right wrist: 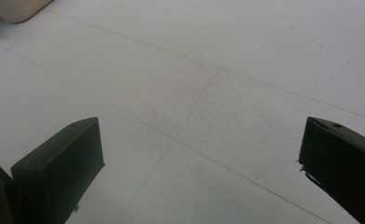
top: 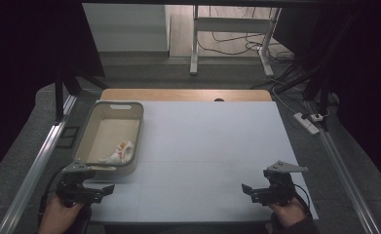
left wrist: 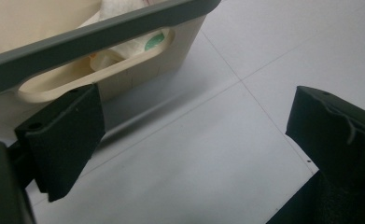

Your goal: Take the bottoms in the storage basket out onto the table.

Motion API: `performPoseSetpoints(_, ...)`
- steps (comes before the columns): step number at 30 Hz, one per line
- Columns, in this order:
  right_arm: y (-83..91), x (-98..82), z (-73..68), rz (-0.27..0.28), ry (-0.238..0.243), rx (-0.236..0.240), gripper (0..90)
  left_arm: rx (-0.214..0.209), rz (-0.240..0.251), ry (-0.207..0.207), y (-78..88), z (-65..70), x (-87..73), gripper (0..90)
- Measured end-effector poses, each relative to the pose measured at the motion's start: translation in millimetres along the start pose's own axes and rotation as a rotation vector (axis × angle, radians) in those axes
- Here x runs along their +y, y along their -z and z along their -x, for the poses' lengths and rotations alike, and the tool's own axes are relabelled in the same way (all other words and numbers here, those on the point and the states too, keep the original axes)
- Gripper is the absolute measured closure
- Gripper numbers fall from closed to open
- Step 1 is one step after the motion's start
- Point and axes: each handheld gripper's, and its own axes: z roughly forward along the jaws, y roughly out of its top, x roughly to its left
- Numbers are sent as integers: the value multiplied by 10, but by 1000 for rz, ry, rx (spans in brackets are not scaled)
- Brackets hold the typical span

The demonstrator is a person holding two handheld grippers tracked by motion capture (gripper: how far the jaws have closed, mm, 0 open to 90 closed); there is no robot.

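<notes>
One cream bin sits at the desk's left, just beyond the left gripper, whose fingers are spread on nothing. One crumpled white item lies in its near corner. The right gripper fingers are also spread, well apart from the bin.

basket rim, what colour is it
Grey, above cream walls; the basket rim shows best in the left gripper view.

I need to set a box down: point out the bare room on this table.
The widest bare patch is the white table top, from the right wall of the beige bin across to the right edge. The strip between the left tongs and right tongs is bare too. Crowding sits at the near-left corner, where the bin, holding a crumpled white wrapper, meets the left tongs.
</notes>
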Motion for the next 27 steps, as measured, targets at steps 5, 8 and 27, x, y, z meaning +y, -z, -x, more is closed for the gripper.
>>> performPoseSetpoints(5,19,-2,-1,-4,13,-14,0,-9,-5,-18,-4,10,2,47)
performPoseSetpoints(8,31,-6,26,2,2,-29,0,-4,-13,-29,-11,26,5,46)
performPoseSetpoints(27,11,-6,93,-26,-5,-3,0,1,-30,-20,-15,28,13,20)
